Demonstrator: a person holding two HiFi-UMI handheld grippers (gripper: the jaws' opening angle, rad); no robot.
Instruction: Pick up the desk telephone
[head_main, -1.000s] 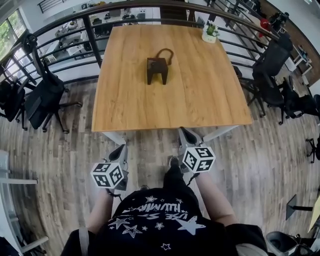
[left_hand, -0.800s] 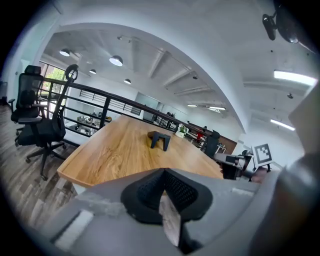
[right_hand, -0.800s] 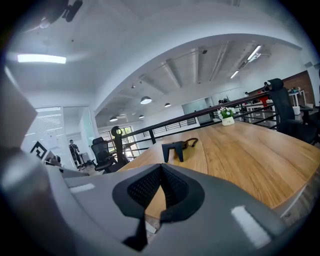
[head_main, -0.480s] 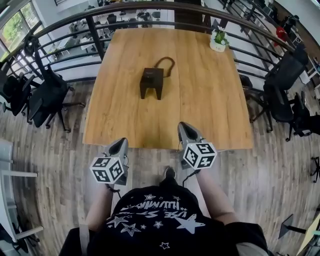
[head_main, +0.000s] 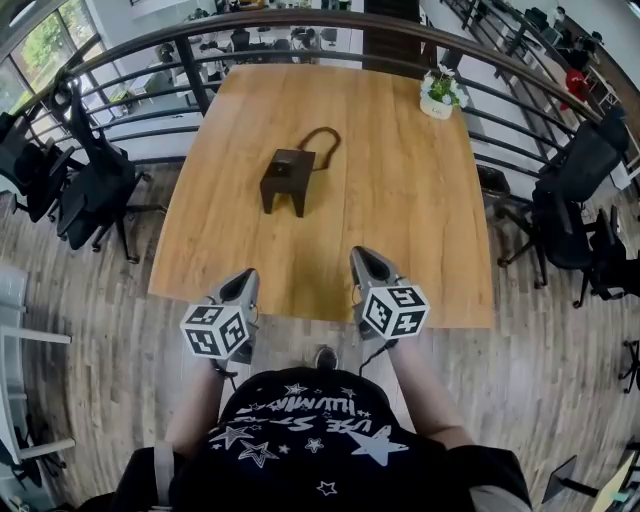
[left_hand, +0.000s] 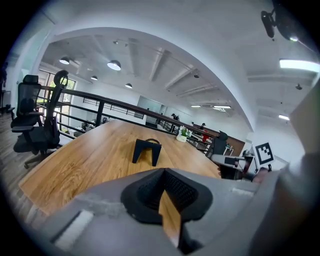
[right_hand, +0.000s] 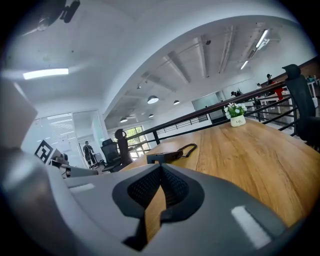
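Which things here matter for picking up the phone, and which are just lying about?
For the job:
phone
table
left gripper, shut, empty
right gripper, shut, empty

Just lying about:
plant pot
chairs
railing

A light wooden table (head_main: 400, 200) stands inside a curved dark metal railing (head_main: 196, 80) that runs round its far side. Near the table's far right corner sits a small potted plant (head_main: 441, 92) (green leaves, white pot). On the wood-plank floor (head_main: 80, 330), black office chairs (head_main: 95, 190) stand to the table's left and further chairs (head_main: 575, 180) to its right. Round ceiling lamps (left_hand: 114, 65) glow overhead, and a distant person (right_hand: 88, 152) stands near a window (right_hand: 132, 136).
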